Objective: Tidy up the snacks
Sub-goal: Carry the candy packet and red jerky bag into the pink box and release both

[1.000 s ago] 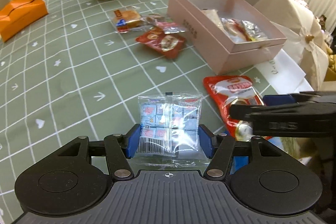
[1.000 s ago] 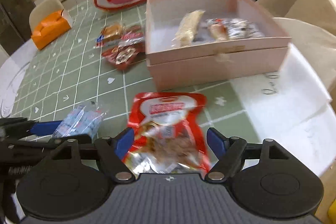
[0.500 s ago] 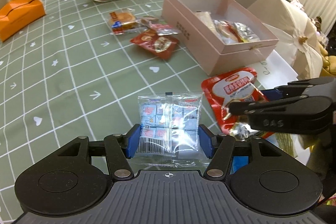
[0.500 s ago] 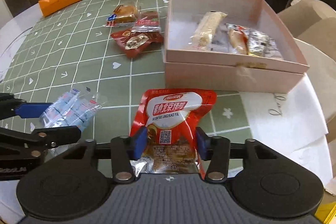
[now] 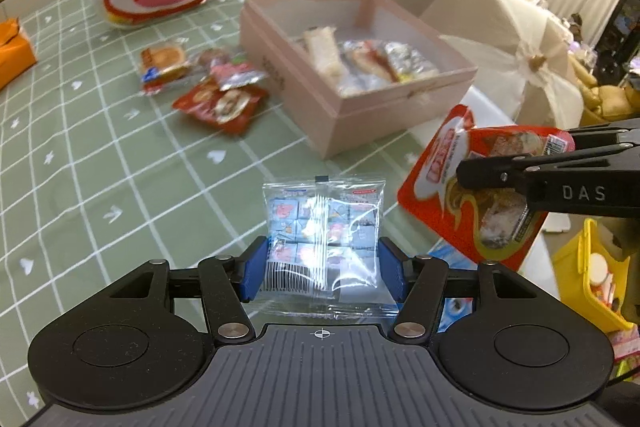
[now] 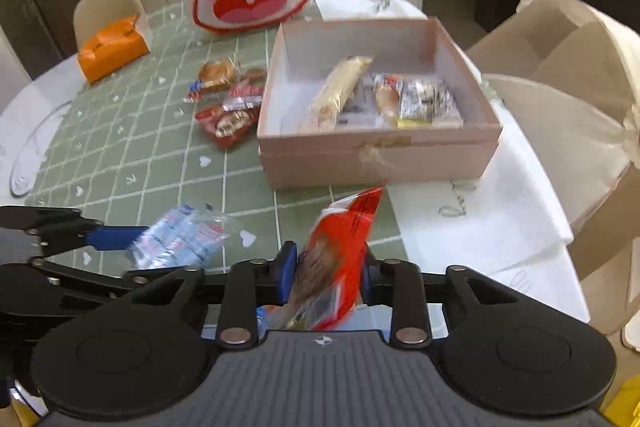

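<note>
Here the left tool [image 5: 322,273] is clamping a clear packet [image 5: 323,247] of small blue sweets, held clear of the table [image 5: 120,163]. Just beside it, the right tool [image 6: 327,277], whose jaws have just been closing, is gripping a red pouch [image 6: 340,259] edge-on. Ahead of both, the pink box [image 6: 376,155] is sitting open near the table's right edge, with bare green cloth lying between.

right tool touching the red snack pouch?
Touching. Right wrist view: the right tool has just closed its blue pads against the red snack pouch, now squeezed between them.
</note>
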A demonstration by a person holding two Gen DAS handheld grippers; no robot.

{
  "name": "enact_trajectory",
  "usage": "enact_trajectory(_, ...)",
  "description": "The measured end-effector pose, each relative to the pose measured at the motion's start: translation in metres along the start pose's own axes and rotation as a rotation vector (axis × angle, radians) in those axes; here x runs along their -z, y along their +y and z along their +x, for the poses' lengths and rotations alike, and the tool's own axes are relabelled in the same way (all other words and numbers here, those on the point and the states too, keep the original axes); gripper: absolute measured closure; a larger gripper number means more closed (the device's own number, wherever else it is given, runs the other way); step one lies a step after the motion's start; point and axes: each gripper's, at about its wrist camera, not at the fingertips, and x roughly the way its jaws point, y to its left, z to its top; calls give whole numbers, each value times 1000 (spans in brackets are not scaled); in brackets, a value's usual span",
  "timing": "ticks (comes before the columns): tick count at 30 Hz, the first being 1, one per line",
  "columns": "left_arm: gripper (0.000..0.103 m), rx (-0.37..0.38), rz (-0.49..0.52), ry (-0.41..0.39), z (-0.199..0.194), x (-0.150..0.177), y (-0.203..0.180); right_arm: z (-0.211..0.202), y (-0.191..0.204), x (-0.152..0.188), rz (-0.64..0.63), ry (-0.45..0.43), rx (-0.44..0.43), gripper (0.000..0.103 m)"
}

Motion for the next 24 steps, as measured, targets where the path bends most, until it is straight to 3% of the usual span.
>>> enact_trajectory(9,39,68,-115,-81,-14,-35,-5,-24,-35,-37,1,-31,-139,78)
enact_trajectory(15,39,46,-122,-215,-29,-99,-18,-39,-49,-114,-139,-161,-142,78)
enact_trajectory(17,38,44,-124,-237,-15,-121,-23,-29,-55,-138,-183,-199,-112,78)
enact_trajectory(20,38,78,-154,-204,37,-146,-17,2,-67,-165,-216,-212,-83,77)
enact_trajectory(22,41,3,-143,-168,67,-155,-17,26,-75,-176,-199,-194,-75,77)
enact_trajectory(24,42,-40,-161,-202,66,-158,-14,52,-87,-180,-144,-162,-110,78)
